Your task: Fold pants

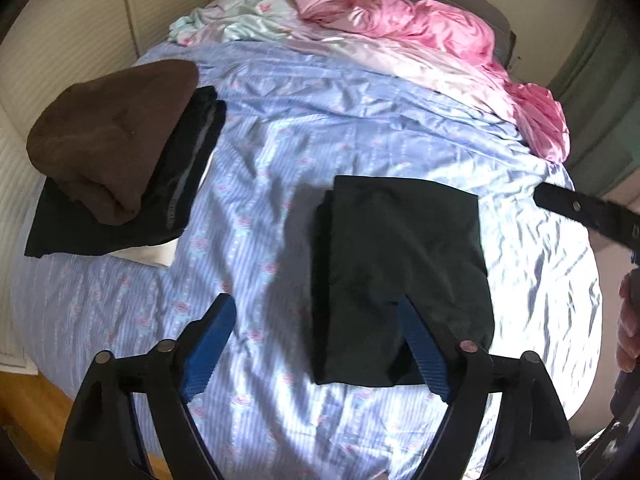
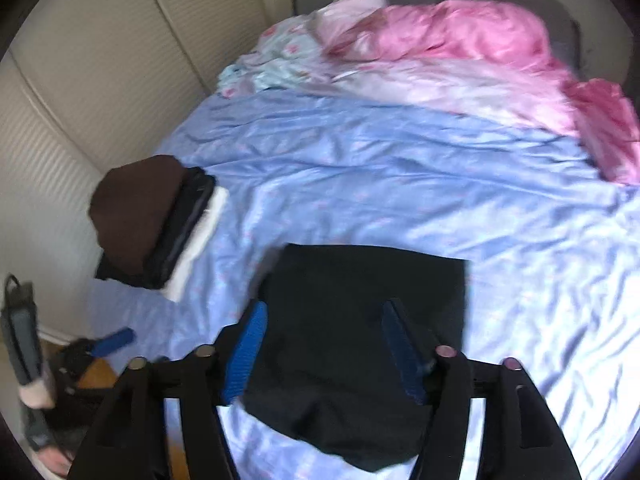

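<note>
Dark folded pants [image 1: 400,272] lie as a flat rectangle on the blue flowered bedsheet [image 1: 280,152]. My left gripper [image 1: 314,304] hangs open above the sheet, its left blue pad over bare sheet and its right pad over the pants' near part; nothing is between the pads. In the right wrist view the same pants [image 2: 352,320] lie under my right gripper [image 2: 326,306], which is open and lifted off the cloth. Part of the right gripper's black body [image 1: 580,208] shows at the right edge. One of the left gripper's blue fingers [image 2: 114,342] shows at the lower left.
A stack of folded clothes [image 1: 112,140], brown on top of black and white, sits at the bed's left side [image 2: 136,216]. Crumpled pink bedding [image 1: 420,28] fills the head end. Wooden floor [image 1: 24,400] lies below left. A person's hand [image 1: 628,320] is at the right edge.
</note>
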`<state>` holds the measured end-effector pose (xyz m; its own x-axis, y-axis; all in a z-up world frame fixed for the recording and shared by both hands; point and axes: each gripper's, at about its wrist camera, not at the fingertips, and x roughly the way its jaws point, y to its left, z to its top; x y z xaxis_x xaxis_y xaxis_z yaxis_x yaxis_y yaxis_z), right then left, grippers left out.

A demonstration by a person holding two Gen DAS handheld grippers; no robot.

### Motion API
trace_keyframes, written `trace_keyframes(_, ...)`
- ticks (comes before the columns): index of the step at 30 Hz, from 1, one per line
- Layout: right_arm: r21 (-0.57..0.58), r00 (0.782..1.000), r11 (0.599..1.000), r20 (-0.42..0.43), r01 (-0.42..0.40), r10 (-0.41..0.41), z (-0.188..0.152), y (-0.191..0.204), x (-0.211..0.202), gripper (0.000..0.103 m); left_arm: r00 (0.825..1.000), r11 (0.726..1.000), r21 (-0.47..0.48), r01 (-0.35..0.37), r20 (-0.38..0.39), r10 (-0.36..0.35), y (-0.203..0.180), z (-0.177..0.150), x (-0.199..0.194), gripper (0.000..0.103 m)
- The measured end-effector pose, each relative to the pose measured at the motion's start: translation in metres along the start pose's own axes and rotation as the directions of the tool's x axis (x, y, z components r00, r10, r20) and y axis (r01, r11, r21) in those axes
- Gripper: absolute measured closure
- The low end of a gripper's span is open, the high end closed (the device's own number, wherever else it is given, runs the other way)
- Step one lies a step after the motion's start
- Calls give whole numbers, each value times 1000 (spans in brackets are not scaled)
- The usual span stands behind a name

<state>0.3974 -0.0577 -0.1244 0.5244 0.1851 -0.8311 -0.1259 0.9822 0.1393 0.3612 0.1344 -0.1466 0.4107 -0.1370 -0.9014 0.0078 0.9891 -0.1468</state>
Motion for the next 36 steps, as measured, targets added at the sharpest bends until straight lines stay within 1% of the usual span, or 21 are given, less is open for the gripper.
trace_keyframes(2,19,1000,999,9,30,-30,-13,-14,-8,29,1000,1000,14,5,-7,-5,-8,-5,-1,17)
trace_keyframes(6,79,998,995,-19,68,-67,-44,-40,-10,29,999,999,38,9,-52,-7,-22,-22,9,17)
trace_keyframes(9,135,996,989,-73,55,-45,-75,-60,-3,29,997,999,29,27,-80,-24,-28,-35,15,17)
trace_keyframes(10,160,994,986,-102,53,-37,-88,-68,1,29,995,999,25,29,-93,-26,-29,-41,18,17)
trace_keyframes(13,197,988,979,-152,57,-27,-115,-81,11,29,992,999,19,25,-121,-23,-28,-53,26,17)
trace_keyframes(16,216,982,974,-188,71,-30,-131,-91,20,29,990,1000,15,8,-139,-6,-24,-62,34,17)
trace_keyframes(18,237,981,969,-191,76,-30,-137,-98,24,29,989,1000,-11,11,-148,-12,-17,-65,41,17)
trace_keyframes(22,317,979,942,-198,107,-45,-137,-110,38,29,982,994,-104,33,-180,-51,-6,-58,60,17)
trace_keyframes(25,327,976,936,-210,129,-61,-129,-111,55,29,977,990,-135,44,-199,-71,-5,-48,78,16)
trace_keyframes(30,311,971,940,-230,139,-68,-114,-116,88,29,973,984,-151,95,-194,-124,-1,-18,108,13)
trace_keyframes(36,360,971,918,-224,163,-85,-90,-130,119,29,950,966,-180,186,-218,-224,15,9,148,12)
